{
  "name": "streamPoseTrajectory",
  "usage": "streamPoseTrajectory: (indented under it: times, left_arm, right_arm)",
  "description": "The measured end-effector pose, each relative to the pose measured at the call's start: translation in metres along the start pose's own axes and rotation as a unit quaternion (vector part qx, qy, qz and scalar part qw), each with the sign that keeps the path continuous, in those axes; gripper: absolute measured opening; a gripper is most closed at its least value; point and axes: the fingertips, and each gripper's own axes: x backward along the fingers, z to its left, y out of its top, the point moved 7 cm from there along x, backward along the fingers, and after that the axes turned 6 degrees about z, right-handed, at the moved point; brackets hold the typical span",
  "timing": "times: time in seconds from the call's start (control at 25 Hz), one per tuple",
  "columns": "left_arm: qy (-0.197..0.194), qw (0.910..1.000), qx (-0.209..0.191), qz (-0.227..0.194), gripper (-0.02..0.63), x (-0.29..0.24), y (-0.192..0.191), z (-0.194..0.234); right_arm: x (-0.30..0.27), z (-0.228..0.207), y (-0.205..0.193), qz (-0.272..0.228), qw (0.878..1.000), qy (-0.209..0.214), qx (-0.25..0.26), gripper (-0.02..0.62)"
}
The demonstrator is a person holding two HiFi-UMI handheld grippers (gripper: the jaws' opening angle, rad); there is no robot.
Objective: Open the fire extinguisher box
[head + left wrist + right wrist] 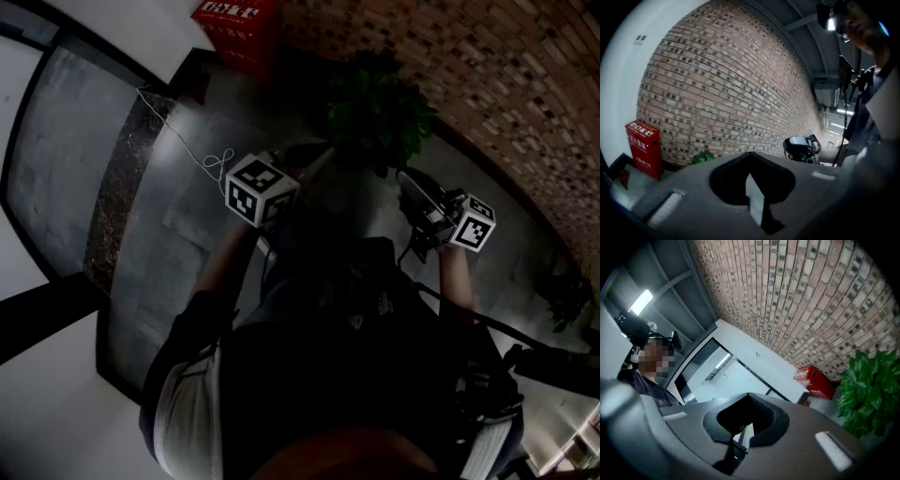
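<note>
Red box [236, 26] stands well beyond both claws; left claw [750, 157] and right claw [747, 397] are each pressed together, empty.

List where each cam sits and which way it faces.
Head view: on the person's head, facing steeply down at floor; shows torso, left tongs, right tongs.
Left gripper view: on left tongs, facing brick wall; shows own jaws, right tongs, torso.
Right gripper view: on right tongs, facing brick wall; shows own jaws, torso.
Shared: all three show red box and plant.
</note>
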Motion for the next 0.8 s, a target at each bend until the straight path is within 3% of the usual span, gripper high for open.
streamPoseTrajectory:
  times: [0.28,0.44,0.64,0.8]
  left_arm:
    - [0.053,0.9976,0.040,-0.019,0.003,0.030,0.009,0.060]
    - [0.103,0.9938,0.037,-0.019,0.003,0.027,0.027,0.086]
    - [0.146,0.9869,0.064,-0.028,0.003,0.018,0.055,0.120]
    - [0.166,0.9831,0.074,-0.021,0.003,-0.004,0.072,0.144]
  right_arm:
    - [-0.083,-0.038,0.023,0.082,0.997,0.009,0.002,0.000]
    - [-0.124,-0.069,0.047,0.129,0.990,0.044,0.021,0.000]
    - [-0.154,-0.097,0.087,0.161,0.983,0.084,0.031,0.000]
    - [-0.158,-0.129,0.113,0.174,0.980,0.090,0.028,0.000]
